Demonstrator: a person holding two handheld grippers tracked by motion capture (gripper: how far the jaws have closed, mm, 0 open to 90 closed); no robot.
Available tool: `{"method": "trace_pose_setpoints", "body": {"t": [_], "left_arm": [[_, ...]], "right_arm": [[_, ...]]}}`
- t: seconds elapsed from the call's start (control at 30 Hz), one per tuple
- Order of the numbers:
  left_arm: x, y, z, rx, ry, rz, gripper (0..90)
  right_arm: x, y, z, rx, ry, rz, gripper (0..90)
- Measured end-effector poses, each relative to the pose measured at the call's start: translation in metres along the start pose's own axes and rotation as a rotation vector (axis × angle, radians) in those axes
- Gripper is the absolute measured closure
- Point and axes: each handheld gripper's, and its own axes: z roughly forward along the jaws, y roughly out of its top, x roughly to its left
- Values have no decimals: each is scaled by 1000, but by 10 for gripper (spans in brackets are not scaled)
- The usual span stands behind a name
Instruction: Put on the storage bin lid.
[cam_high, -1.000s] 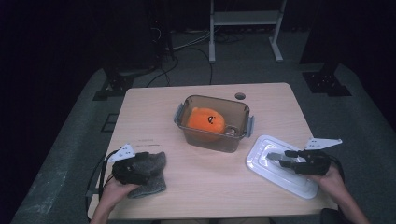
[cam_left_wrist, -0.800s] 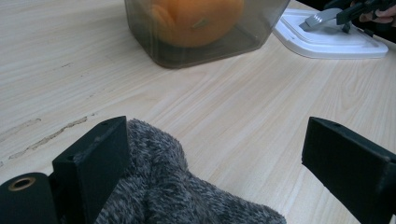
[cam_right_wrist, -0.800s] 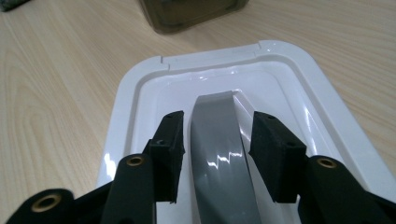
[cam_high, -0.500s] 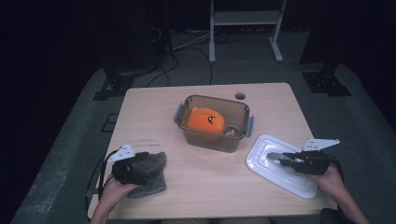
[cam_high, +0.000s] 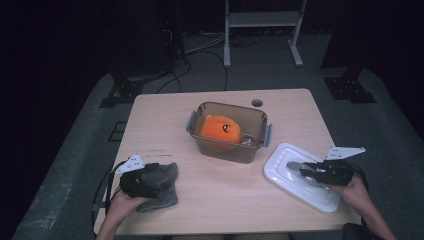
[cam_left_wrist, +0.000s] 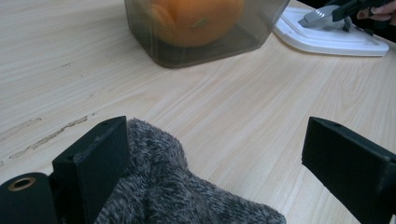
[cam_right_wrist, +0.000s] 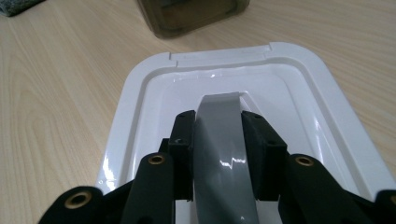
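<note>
One lid (cam_high: 300, 177), one box (cam_high: 227, 131) (holding one orange toy (cam_high: 219, 131)).

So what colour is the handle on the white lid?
Grey handle on the lid, clearest in the right gripper view.

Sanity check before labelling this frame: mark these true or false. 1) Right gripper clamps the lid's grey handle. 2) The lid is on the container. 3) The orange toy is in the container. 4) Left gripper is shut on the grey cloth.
1) True: the right gripper pinches the grey handle of the lid.
2) False: it lies on the table, beside the container.
3) True: orange toy.
4) False: the left gripper is open over the grey cloth.
</note>
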Motion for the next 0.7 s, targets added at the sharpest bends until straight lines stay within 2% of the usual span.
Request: {"method": "trace_pose_setpoints", "body": {"t": [0.3,0.7], "left_arm": [[-1,0,0,-1,-2,2,73],[0,0,0,0,-1,2,73]], "right_arm": [[2,6,-10,-27,2,-7,654],[11,22,-28,-48,10,-46,654]]}}
